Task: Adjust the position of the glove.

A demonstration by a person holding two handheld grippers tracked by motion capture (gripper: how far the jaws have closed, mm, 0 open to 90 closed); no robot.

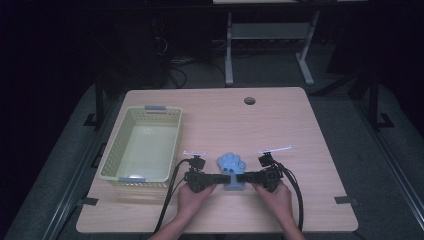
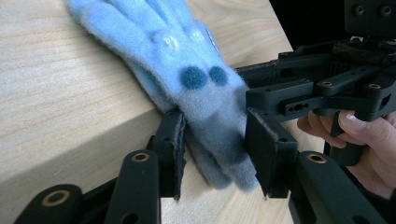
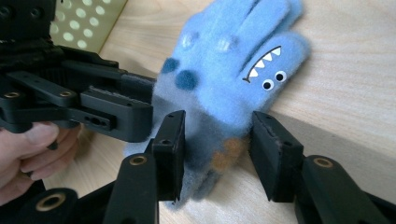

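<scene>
A fuzzy light-blue glove [image 1: 231,167] with dark blue spots and a monster face lies flat on the wooden table [image 1: 280,125], fingers pointing away from the person. My left gripper [image 1: 221,178] comes at its cuff from the left and my right gripper [image 1: 245,177] from the right, tips almost meeting. In the left gripper view the glove [image 2: 187,70] has its cuff squeezed between my left gripper's [image 2: 215,135] pads, with the right gripper [image 2: 289,93] just beyond. In the right gripper view the glove [image 3: 233,70] sits between my right gripper's [image 3: 218,135] pads, which touch both sides; the left gripper [image 3: 107,107] reaches in from the left.
A pale yellow mesh basket [image 1: 112,150] stands on the left part of the table, and its wall [image 3: 88,23] also appears in the right gripper view. A round cable hole [image 1: 249,100] is near the far edge. Two small white strips lie beyond the glove.
</scene>
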